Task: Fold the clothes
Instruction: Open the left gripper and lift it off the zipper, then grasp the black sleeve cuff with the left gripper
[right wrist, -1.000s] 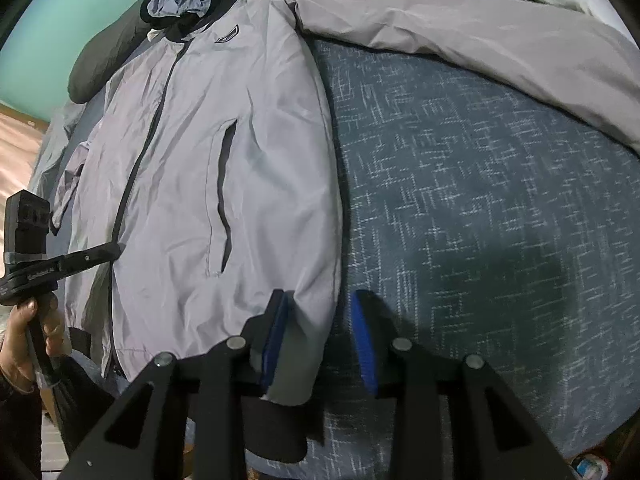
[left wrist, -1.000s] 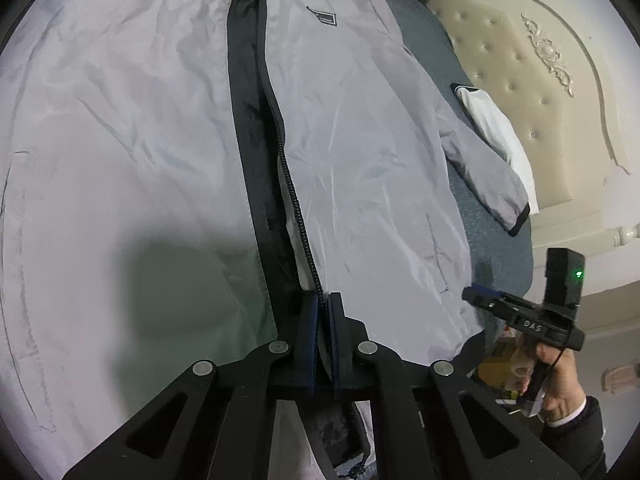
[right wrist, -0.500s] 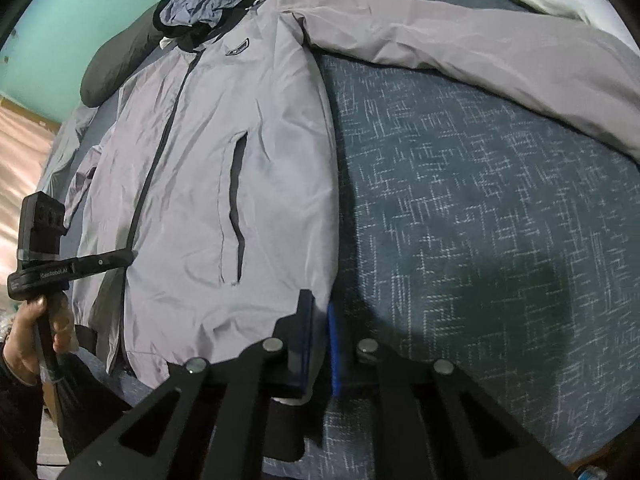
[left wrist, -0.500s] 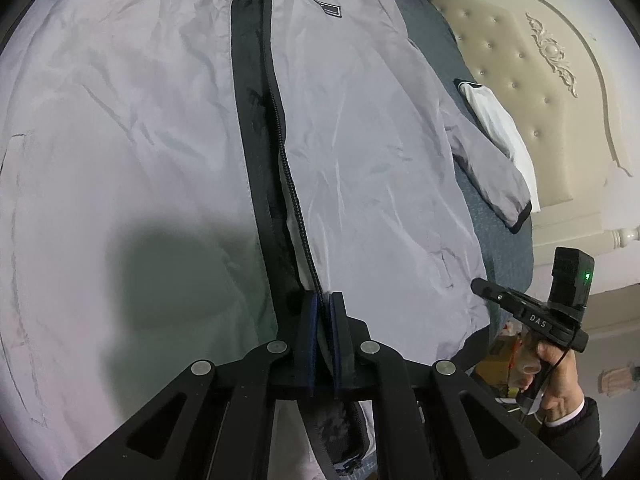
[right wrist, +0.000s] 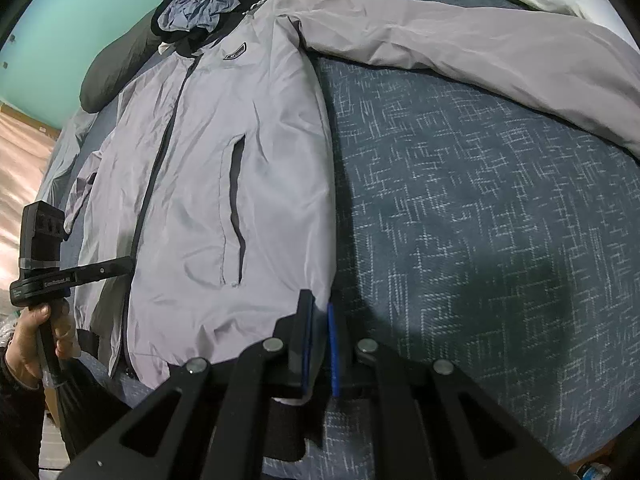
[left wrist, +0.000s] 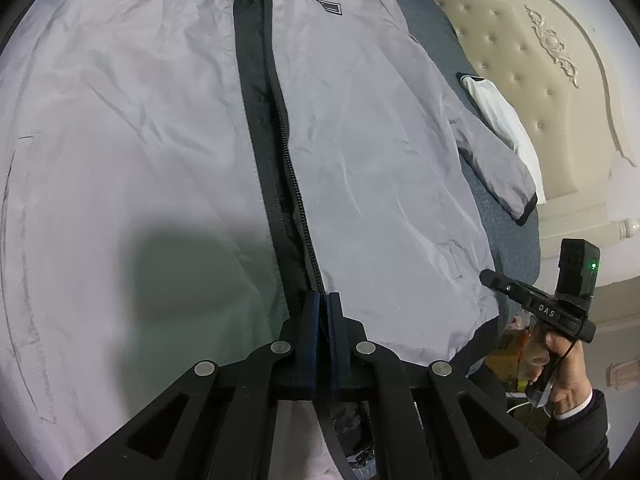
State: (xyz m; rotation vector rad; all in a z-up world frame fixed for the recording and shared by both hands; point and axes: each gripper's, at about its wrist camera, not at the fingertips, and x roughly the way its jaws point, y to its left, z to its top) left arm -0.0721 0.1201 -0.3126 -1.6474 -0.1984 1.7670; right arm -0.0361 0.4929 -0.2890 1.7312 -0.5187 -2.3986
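Left tongs (left wrist: 322, 300) pinch the grey jacket's (left wrist: 360, 140) zipper edge; right tongs (right wrist: 320, 304) pinch its side hem; thin slippery fabric may slide free when lifted.

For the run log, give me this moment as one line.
jacket: flat on bed | left claw: shut on zipper edge | right claw: shut on side hem

Jacket (left wrist: 380, 168) hem, lower centre of left view, hidden behind left claw (left wrist: 322, 316). Chest badge (left wrist: 328, 7) text too small to read. In right view, sleeve (right wrist: 500, 52) cut off at right edge; hem corner hidden between right claw (right wrist: 318, 320) pads. Pile of clothes (right wrist: 200, 8) upper left, items unclear.
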